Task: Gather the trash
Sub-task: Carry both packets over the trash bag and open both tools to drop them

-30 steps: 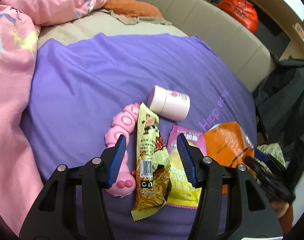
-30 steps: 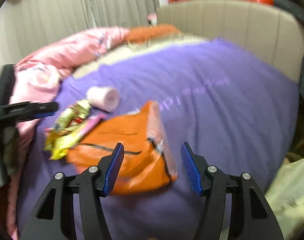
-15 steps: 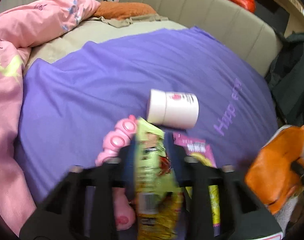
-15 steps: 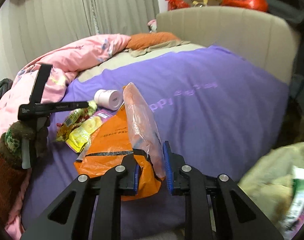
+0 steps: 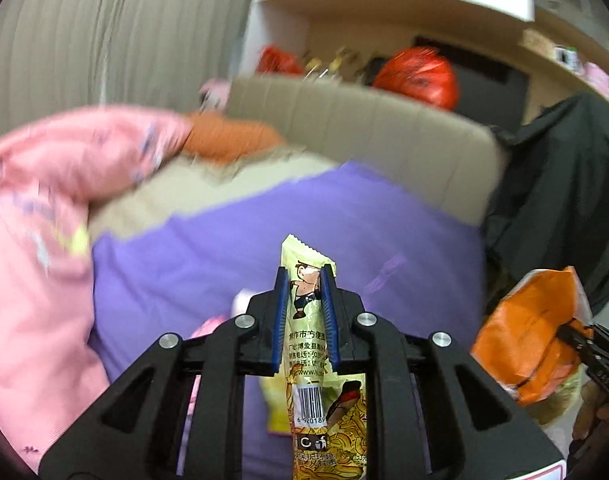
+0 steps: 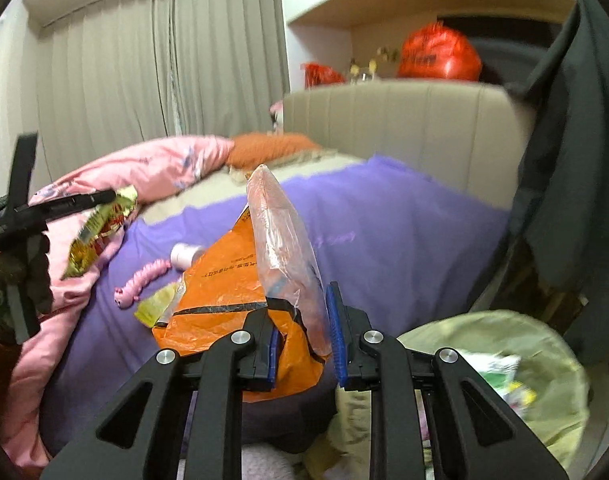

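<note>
My left gripper (image 5: 305,280) pinches a yellow snack wrapper (image 5: 310,344), lifted off the purple sheet (image 5: 208,264); my right gripper (image 6: 304,320) clamps an orange bag (image 6: 224,280). Only the right view shows the lined bin (image 6: 504,344) just right of those fingers, and the pink toy (image 6: 142,278) and white jar (image 6: 186,255) lying ahead-left.

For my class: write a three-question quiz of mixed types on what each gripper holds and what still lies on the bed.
1. True or false: the left gripper is empty.
2. What is the right gripper shut on? A) white bottle B) orange bag C) pink toy
3. Name two things lying on the purple sheet.

Key
1. False: it grips the yellow snack wrapper.
2. B, the orange bag.
3. Pink toy and white bottle.
</note>
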{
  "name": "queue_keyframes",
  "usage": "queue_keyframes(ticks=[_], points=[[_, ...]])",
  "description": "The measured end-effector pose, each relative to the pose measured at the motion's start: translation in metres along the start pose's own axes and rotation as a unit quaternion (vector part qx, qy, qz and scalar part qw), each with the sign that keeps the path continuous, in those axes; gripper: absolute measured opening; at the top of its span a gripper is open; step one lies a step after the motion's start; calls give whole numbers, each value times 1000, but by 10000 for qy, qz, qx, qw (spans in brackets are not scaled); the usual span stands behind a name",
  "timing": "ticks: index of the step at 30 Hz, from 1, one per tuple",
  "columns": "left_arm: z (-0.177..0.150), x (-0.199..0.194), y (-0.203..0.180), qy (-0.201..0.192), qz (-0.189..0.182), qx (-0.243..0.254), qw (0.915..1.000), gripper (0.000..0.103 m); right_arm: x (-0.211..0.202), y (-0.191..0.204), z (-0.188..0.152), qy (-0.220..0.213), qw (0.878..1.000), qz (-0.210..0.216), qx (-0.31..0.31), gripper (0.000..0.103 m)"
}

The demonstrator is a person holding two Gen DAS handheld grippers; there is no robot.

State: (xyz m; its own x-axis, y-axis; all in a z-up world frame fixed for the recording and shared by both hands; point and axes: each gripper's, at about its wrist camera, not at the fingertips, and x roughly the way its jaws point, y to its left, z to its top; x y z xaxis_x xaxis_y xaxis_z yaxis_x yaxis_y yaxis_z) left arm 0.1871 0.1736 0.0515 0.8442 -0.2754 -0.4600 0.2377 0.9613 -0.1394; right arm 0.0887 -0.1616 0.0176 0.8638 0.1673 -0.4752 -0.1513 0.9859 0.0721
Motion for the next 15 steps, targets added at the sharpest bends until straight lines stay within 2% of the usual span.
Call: queue_keyframes(ticks=[5, 8, 10, 15], points=[[21, -53, -81, -708, -421, 490, 9954, 16, -44, -30, 3, -309, 9993, -191, 58, 20], [21, -73, -126, -925, -702, 715, 9907, 16, -72, -56, -2, -379, 9982, -433, 135, 20], [18, -79, -160, -963, -940, 942, 9864, 16, -88, -73, -7, -407, 9972, -587, 230, 20], [7, -79, -226, -853, -1268, 1444, 9777, 16, -125, -113, -25, -500, 9937, -849, 532, 20]])
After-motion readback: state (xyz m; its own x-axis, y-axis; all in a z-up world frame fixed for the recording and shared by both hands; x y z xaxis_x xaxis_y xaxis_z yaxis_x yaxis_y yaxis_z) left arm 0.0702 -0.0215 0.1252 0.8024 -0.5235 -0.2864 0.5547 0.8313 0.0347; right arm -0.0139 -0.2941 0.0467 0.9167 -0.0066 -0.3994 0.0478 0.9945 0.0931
